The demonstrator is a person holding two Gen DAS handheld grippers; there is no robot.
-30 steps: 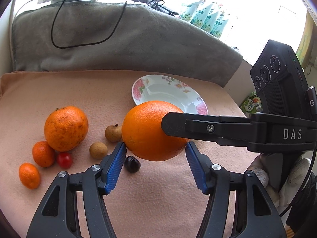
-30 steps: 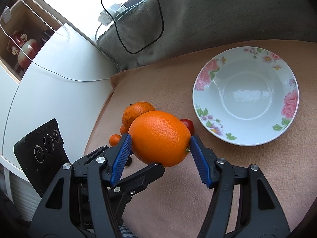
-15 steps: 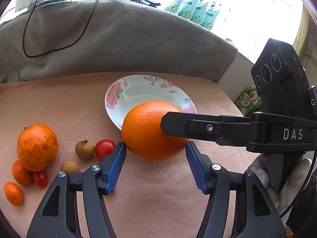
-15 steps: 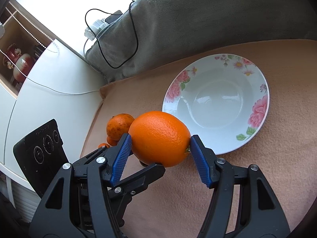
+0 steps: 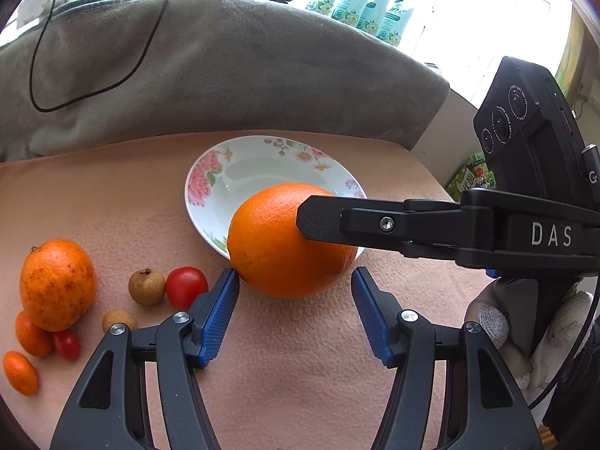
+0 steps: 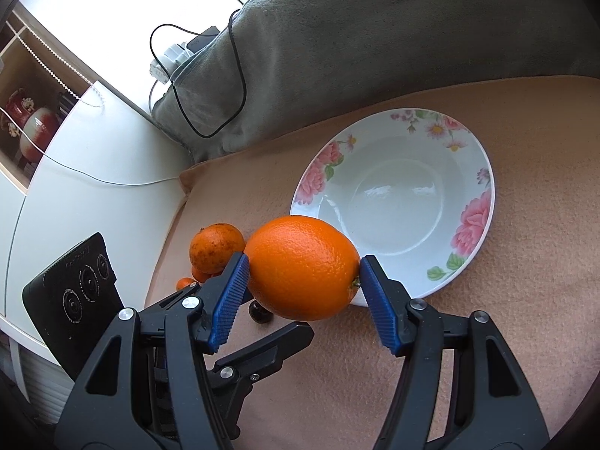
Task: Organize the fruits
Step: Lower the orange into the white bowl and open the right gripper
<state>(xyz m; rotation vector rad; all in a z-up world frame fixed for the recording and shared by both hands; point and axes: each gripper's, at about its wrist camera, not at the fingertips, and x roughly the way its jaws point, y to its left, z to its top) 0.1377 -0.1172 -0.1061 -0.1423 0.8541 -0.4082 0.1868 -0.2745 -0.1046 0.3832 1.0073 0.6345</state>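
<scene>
My right gripper (image 6: pixel 303 281) is shut on a large orange (image 6: pixel 302 267), held above the cloth just left of the floral bowl (image 6: pixel 431 131). In the left wrist view the same orange (image 5: pixel 270 247) hangs in front of the bowl (image 5: pixel 240 172), with the right gripper's black finger across it. My left gripper (image 5: pixel 294 292) is open, its blue pads to either side of and just below the orange; contact is not clear. The bowl holds nothing.
On the pink cloth at the left lie a spotted orange (image 5: pixel 56 281), small mandarins (image 5: pixel 20 371), two longans (image 5: pixel 146 287), a red tomato (image 5: pixel 186 287) and a cherry tomato (image 5: pixel 66 343). A grey blanket (image 5: pixel 225 75) with a black cable lies behind.
Both grippers and the orange have moved toward the bowl; the orange now overlaps the bowl's near rim. The loose fruits have slid left in the left wrist view.
</scene>
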